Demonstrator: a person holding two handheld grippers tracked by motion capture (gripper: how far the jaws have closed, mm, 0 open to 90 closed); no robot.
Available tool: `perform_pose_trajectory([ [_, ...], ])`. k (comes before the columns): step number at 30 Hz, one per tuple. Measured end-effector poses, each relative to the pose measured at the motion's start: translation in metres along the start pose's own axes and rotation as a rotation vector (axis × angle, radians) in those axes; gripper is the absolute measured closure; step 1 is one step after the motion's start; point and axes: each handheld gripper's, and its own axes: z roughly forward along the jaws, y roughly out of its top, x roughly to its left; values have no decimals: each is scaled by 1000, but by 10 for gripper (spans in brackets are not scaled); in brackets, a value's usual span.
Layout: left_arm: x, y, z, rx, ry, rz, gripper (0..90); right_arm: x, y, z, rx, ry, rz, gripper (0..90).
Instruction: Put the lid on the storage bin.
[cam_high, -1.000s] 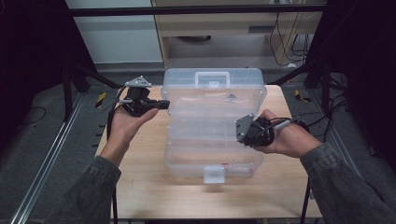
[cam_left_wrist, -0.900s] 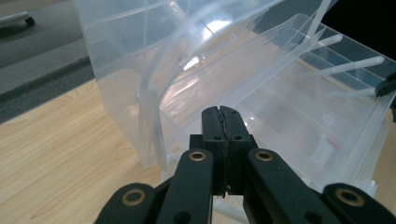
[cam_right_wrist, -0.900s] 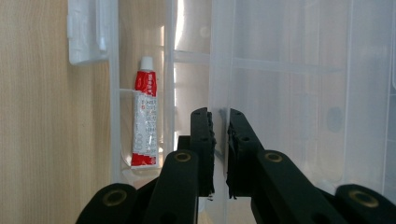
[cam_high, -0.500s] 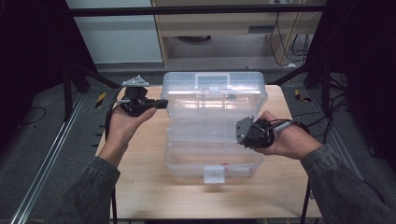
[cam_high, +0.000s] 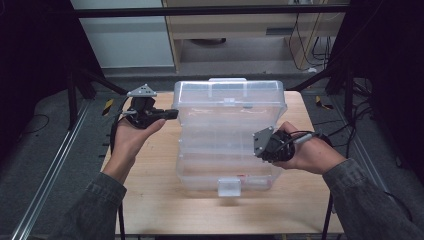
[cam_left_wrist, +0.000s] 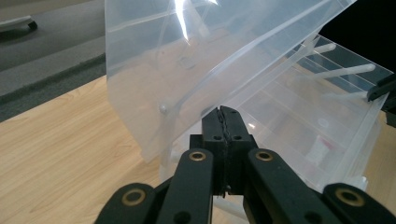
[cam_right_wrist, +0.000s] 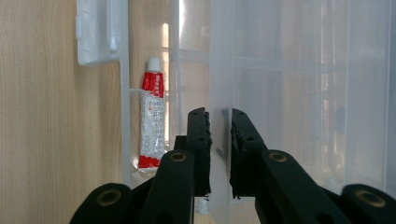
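High view: clear plastic organiser box (cam_high: 227, 150) at table (cam_high: 150, 205) centre, reaching from near front edge to back edge, lid (cam_high: 230, 102) raised half-open toward back; left gripper (cam_high: 172, 114) at lid's left edge, held in left hand (cam_high: 131, 137), jaws pressed together w/ no gap, tips at lid's rim beside a peg; right gripper (cam_high: 257, 145) at box's right side, in right hand (cam_high: 305, 155), jaws nearly closed around a thin clear wall, gripping it. Right gripper view: red-and-white tube (cam_right_wrist: 150, 121) inside a front compartment, near white latch (cam_right_wrist: 98, 32).
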Motion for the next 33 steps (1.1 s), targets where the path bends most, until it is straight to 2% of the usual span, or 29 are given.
perform_pose_trajectory([
  [4, -2, -6, -1, -3, -13, -2, 899, 3, -3, 1, -11, -11, 9, 736],
  [8, -6, -13, -4, -7, -10, 5, 899, 8, -9, 1, -34, -52, 43, 619],
  [11, -7, -17, -6, -12, -22, -4, 898, 15, -15, -1, -81, -103, 93, 539],
  [19, -12, -28, -8, -3, -36, -2, 898, 32, -35, -13, -138, -153, 218, 365],
  [20, -12, -28, -8, -3, -36, -2, 898, 32, -35, -13, -138, -153, 218, 365],
  [21, -14, -31, -8, -2, -41, -3, 898, 35, -40, -16, -139, -156, 254, 340],
  [24, -16, -35, -8, 5, -48, 0, 898, 39, -49, -18, -140, -166, 290, 296],
  [33, -23, -50, -9, 14, -64, 5, 897, 47, -74, -28, -138, -215, 361, 263],
])
